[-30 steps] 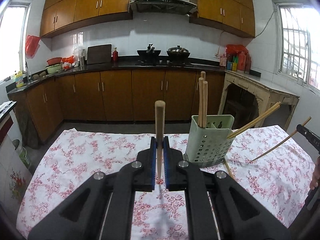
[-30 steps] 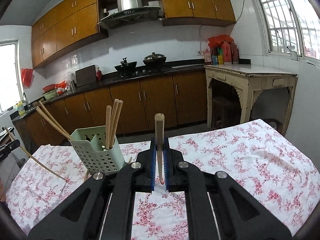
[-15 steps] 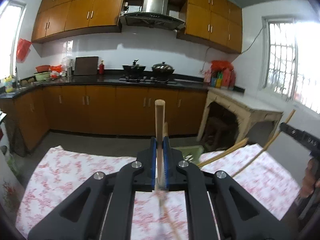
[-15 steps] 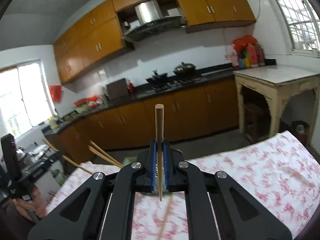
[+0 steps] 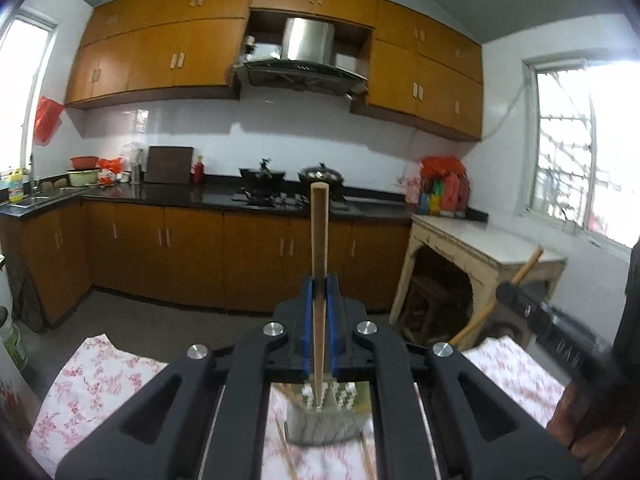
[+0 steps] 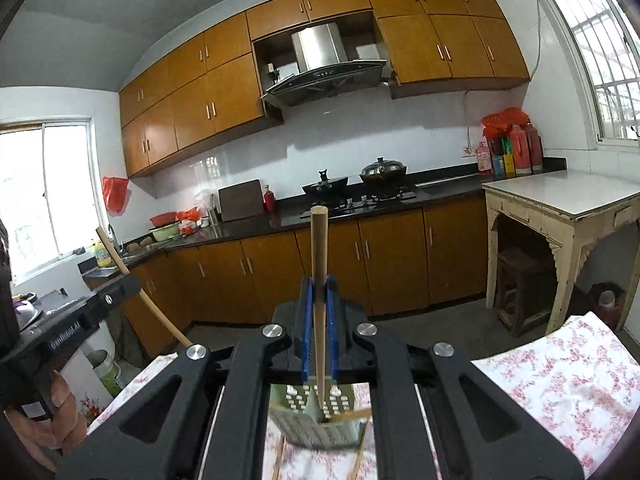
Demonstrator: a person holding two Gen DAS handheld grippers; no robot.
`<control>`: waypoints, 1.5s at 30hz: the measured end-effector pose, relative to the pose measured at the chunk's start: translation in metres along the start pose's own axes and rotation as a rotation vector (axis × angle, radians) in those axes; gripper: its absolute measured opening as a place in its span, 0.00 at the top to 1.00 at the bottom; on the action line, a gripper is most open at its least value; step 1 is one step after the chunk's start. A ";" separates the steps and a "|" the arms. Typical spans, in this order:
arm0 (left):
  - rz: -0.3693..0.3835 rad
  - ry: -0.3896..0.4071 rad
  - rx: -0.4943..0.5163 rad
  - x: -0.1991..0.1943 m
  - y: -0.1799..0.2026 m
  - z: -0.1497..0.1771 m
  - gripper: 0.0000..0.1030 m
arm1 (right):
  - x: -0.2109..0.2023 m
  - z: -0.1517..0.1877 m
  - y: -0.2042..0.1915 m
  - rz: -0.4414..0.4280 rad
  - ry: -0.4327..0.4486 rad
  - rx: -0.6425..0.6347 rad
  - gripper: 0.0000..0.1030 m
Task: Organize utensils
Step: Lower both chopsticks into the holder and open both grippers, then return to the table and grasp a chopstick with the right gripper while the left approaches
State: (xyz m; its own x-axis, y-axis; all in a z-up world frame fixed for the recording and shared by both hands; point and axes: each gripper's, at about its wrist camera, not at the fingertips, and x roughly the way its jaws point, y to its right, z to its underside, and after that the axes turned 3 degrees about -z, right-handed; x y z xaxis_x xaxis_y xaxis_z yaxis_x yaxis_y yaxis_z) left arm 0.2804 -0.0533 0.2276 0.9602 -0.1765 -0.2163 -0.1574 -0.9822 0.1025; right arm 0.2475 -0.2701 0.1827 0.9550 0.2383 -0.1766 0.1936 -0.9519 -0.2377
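**Both grippers hold a chopstick above the utensil holder**

The left gripper (image 5: 319, 292) has its blue pads clamped on a wooden chopstick (image 5: 319, 248) that stands nearly upright, blunt end up. The right gripper (image 6: 319, 292) grips a second chopstick (image 6: 319, 256) the same way. Below and just beyond both sets of fingers, the pale green perforated utensil holder (image 5: 326, 420) stands on the table, on a floral tablecloth (image 5: 96, 380). More chopsticks lean out of the holder, and a few lie on the cloth beside it. From the left, the right gripper appears at the right edge with its chopstick angled upward. A hand (image 6: 48, 416) holds the left gripper's handle. Far behind run wooden cabinets (image 6: 360, 256) and a dark counter with pots.
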 end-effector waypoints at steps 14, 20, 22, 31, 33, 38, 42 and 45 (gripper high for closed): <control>-0.053 -0.039 -0.041 0.059 -0.012 0.030 0.93 | 0.050 0.029 0.009 0.031 -0.079 0.020 0.93; -0.038 -0.069 -0.037 0.067 -0.013 0.039 0.93 | 0.059 0.034 0.011 0.023 -0.105 0.019 0.93; -0.034 -0.088 -0.036 0.073 -0.013 0.043 0.92 | 0.065 0.035 0.013 0.016 -0.120 0.035 0.93; -0.054 -0.143 -0.037 0.080 -0.024 0.056 0.77 | 0.070 0.042 0.017 0.037 -0.154 0.049 0.87; -0.059 -0.140 -0.039 0.076 -0.027 0.055 0.77 | 0.066 0.040 0.018 0.040 -0.147 0.055 0.87; -0.071 -0.121 -0.050 0.060 -0.033 0.049 0.75 | 0.054 0.036 0.014 0.049 -0.127 0.050 0.87; -0.081 -0.107 -0.061 0.036 -0.040 0.047 0.73 | 0.034 0.032 0.010 0.057 -0.103 0.036 0.87; -0.084 -0.100 -0.066 0.015 -0.046 0.051 0.69 | 0.011 0.033 0.005 0.053 -0.089 0.021 0.87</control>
State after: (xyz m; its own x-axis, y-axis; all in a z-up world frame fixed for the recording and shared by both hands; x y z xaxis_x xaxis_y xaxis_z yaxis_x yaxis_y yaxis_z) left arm 0.2907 -0.0141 0.1702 0.9412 -0.1028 -0.3217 -0.0589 -0.9879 0.1434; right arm 0.2515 -0.2655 0.1482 0.9398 0.2049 -0.2736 0.1376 -0.9595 -0.2460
